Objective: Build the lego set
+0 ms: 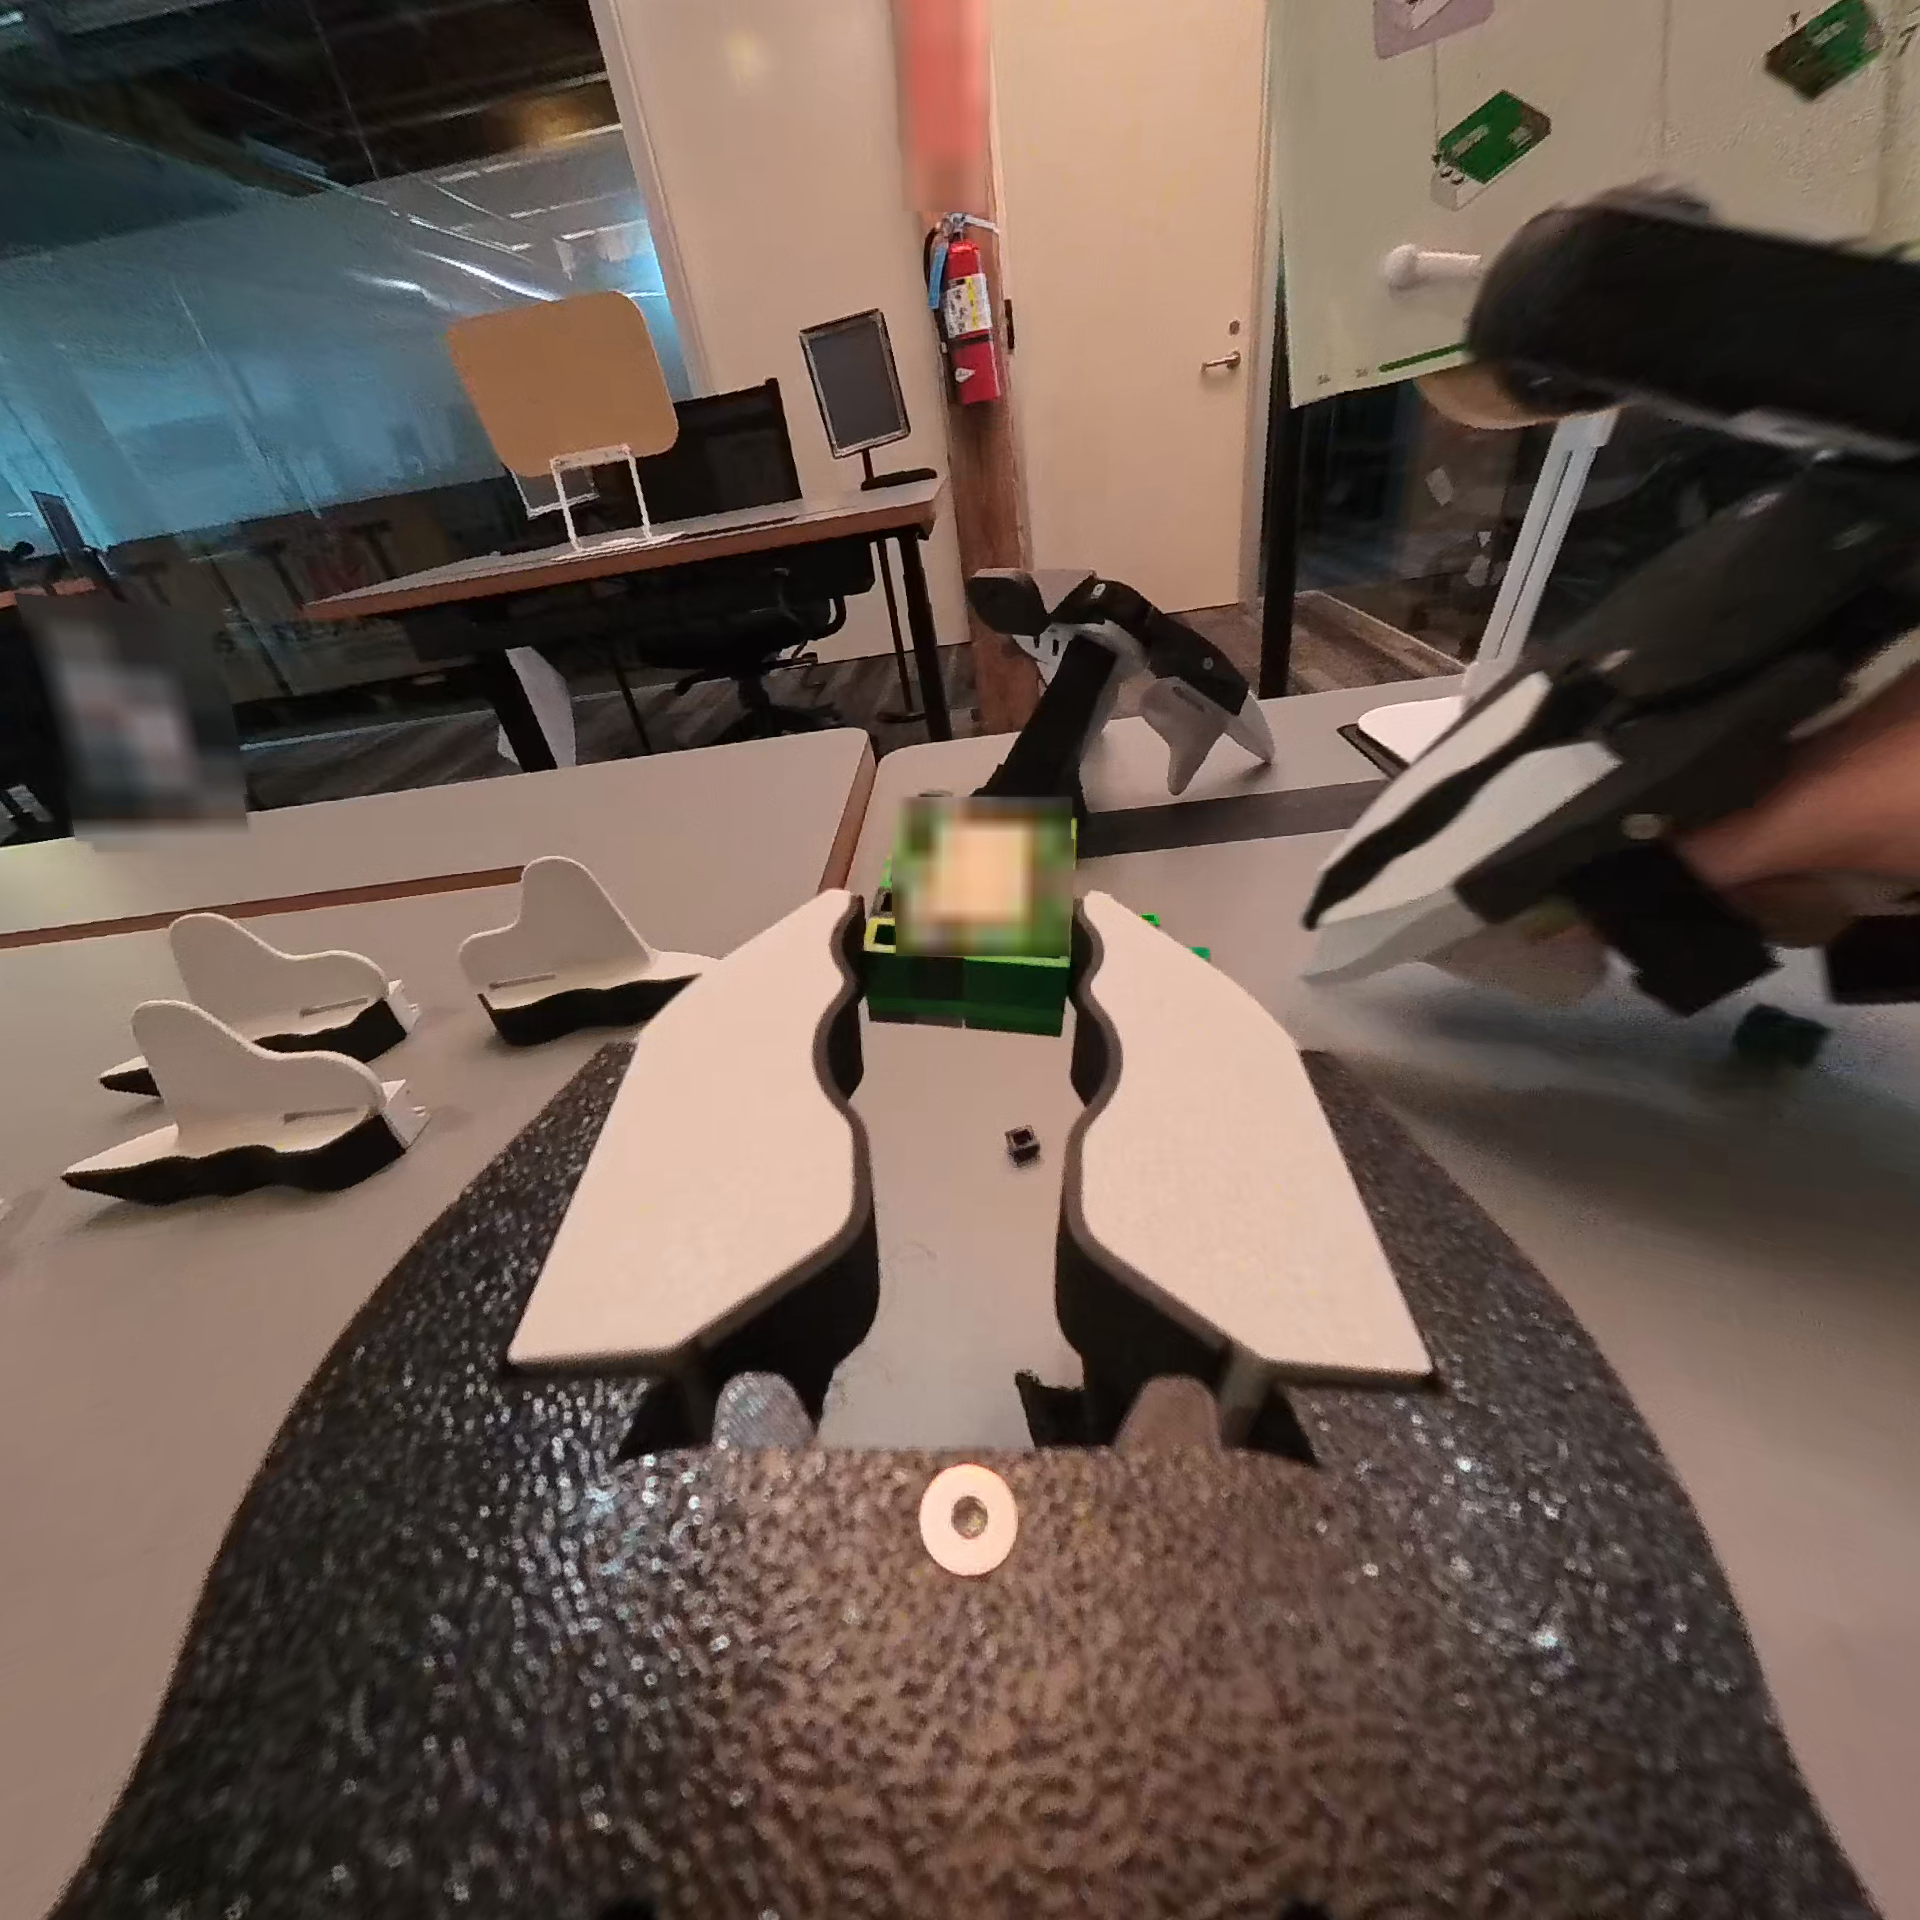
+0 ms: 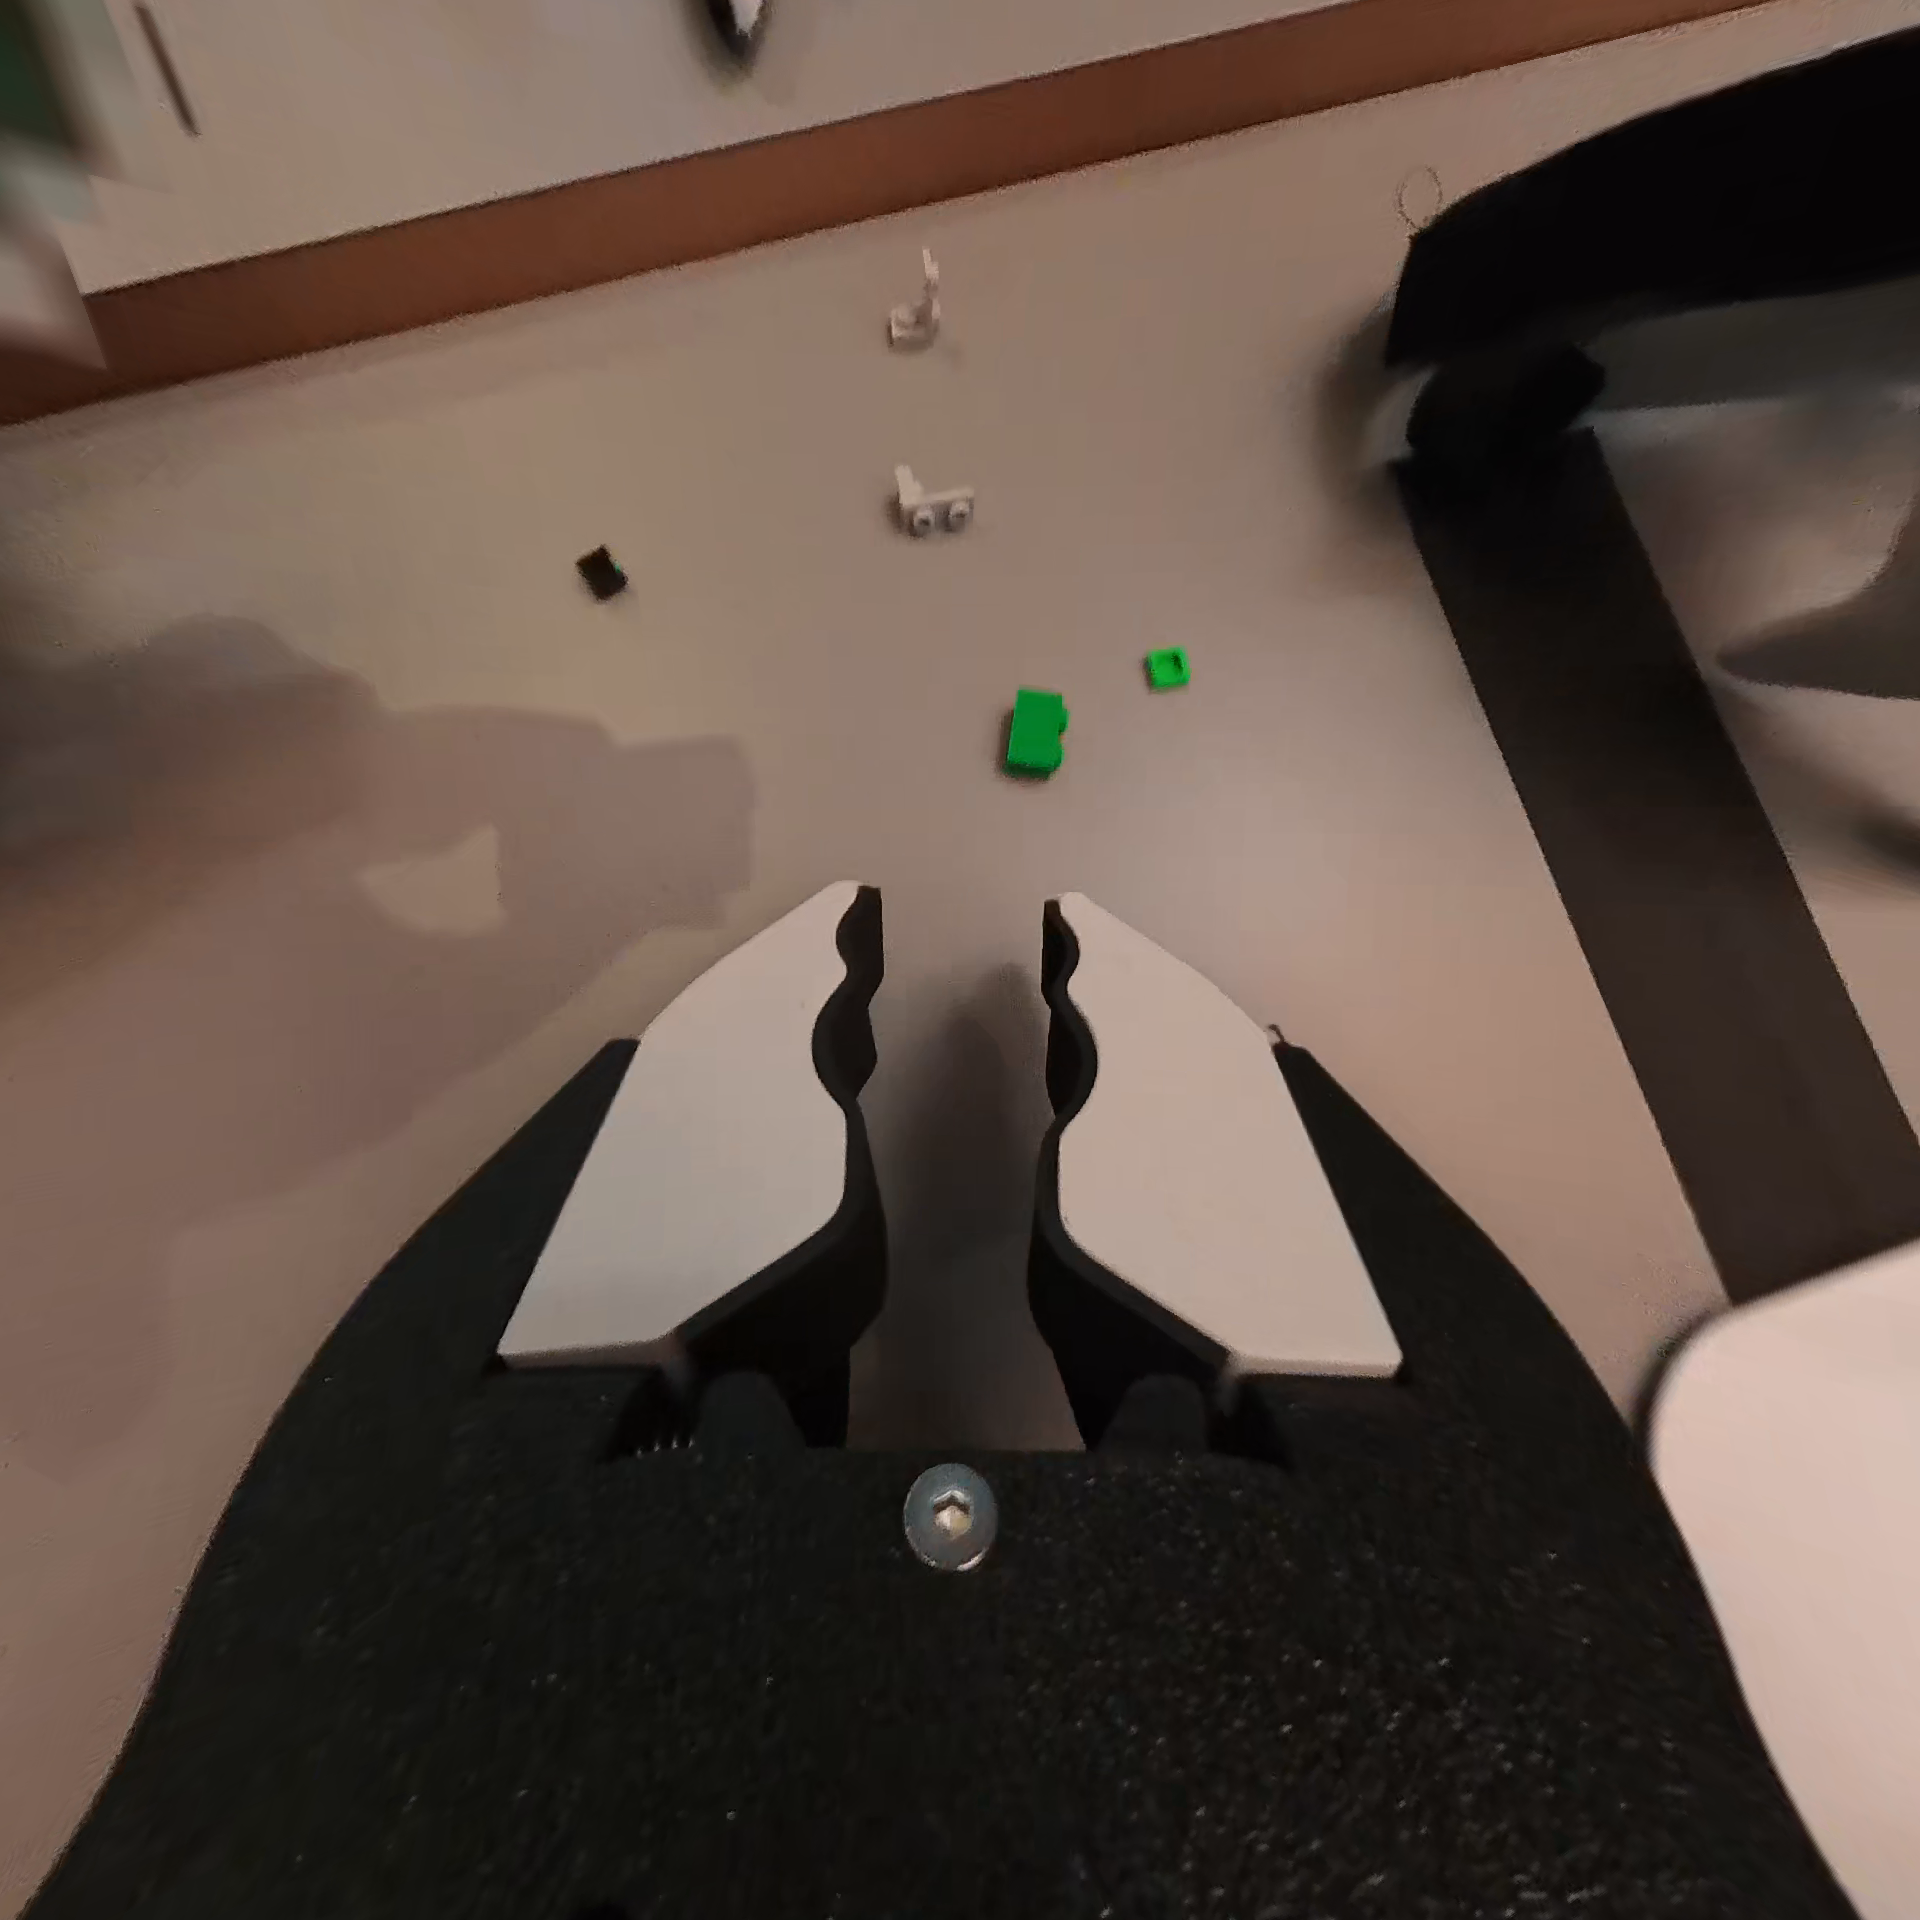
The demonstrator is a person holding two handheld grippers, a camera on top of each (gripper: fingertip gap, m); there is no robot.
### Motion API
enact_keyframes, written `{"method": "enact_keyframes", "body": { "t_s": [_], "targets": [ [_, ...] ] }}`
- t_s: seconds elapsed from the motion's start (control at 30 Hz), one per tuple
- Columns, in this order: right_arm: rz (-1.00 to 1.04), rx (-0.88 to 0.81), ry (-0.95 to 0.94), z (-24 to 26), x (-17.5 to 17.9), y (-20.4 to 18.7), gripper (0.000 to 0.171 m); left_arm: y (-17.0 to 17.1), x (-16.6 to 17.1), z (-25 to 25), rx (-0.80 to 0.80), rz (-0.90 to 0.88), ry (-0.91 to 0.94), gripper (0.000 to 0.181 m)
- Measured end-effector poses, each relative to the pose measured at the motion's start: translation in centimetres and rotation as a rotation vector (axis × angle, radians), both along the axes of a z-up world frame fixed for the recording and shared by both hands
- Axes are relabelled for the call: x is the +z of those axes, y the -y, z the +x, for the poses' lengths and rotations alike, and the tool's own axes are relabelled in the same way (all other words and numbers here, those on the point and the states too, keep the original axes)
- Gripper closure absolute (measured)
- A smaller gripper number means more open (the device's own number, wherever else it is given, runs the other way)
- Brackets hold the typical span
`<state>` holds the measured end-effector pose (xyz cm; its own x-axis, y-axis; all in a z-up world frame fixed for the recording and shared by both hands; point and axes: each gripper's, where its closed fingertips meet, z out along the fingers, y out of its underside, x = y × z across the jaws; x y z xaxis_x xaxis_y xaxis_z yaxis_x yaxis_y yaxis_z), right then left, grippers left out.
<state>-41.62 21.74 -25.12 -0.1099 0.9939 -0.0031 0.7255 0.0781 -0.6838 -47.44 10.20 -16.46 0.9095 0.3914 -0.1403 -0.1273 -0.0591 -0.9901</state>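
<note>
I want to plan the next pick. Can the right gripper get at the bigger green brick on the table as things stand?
Probably yes. The right gripper is open and empty, and the bigger green brick lies just ahead of its tips on bare table. The small green piece lies apart from it, so nothing blocks the way.

We take this for an office; desks (image 1: pixel 665 561) and a swivel chair (image 1: pixel 748 634) stand behind glass partitions (image 1: pixel 260 312). A fire extinguisher (image 1: pixel 968 312) hangs beside a door (image 1: pixel 1132 312).

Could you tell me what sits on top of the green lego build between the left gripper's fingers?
The green lego build sits between the left gripper fingers. A mosaic patch covers its top, so what is there cannot be seen; only a yellow-green edge shows at its upper left.
</note>
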Motion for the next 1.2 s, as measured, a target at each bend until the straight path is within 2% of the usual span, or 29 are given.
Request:
{"method": "enact_keyframes", "body": {
  "t_s": [0.13, 0.3, 0.4, 0.43, 0.57, 0.7, 0.77, 0.9, 1.07, 1.2],
  "targets": [
    [-0.089, -0.028, -0.002, -2.6, -1.0, 0.0, 0.142, -0.2, -0.2, 0.2, -0.017, -0.01, 0.006, 0.145],
    [-0.048, -0.022, 0.024, -3.9, -1.7, -0.8, 0.145, -0.3, -0.3, 0.4, -0.037, -0.014, 0.028, 0.145],
    [-0.005, -0.016, 0.034, -4.1, -1.8, -1.3, 0.16, -0.5, -0.4, 0.7, -0.054, -0.017, 0.036, 0.145],
    [0.001, -0.008, 0.038, -4.0, -1.8, -1.3, 0.16, -0.5, -0.4, 0.9, -0.061, -0.017, 0.036, 0.145],
    [0.0, 0.049, -0.058, -1.9, 0.7, 0.2, 0.16, -1.0, -0.2, 2.2, -0.127, -0.023, 0.0, 0.145],
    [-0.117, 0.119, -0.175, 3.4, 5.0, 3.5, 0.16, -1.8, 0.5, 5.6, -0.283, -0.018, -0.105, 0.145],
    [-0.196, 0.102, -0.153, 7.3, 6.0, 5.0, 0.16, -2.3, 0.0, 7.2, -0.336, -0.049, -0.148, 0.145],
    [-0.355, -0.001, -0.075, 16.4, 6.6, 8.8, 0.16, -2.8, 0.1, 13.5, -0.604, -0.014, -0.205, 0.145],
    [-0.146, -0.055, -0.13, 26.4, 5.6, 12.2, 0.16, -1.5, -0.2, 24.8, -1.015, 0.023, -0.175, 0.145],
    [-0.096, -0.034, -0.048, 32.1, 2.6, 14.3, 0.16, 0.6, -2.8, 31.8, -1.203, -0.075, -0.358, 0.145]
  ]
}}
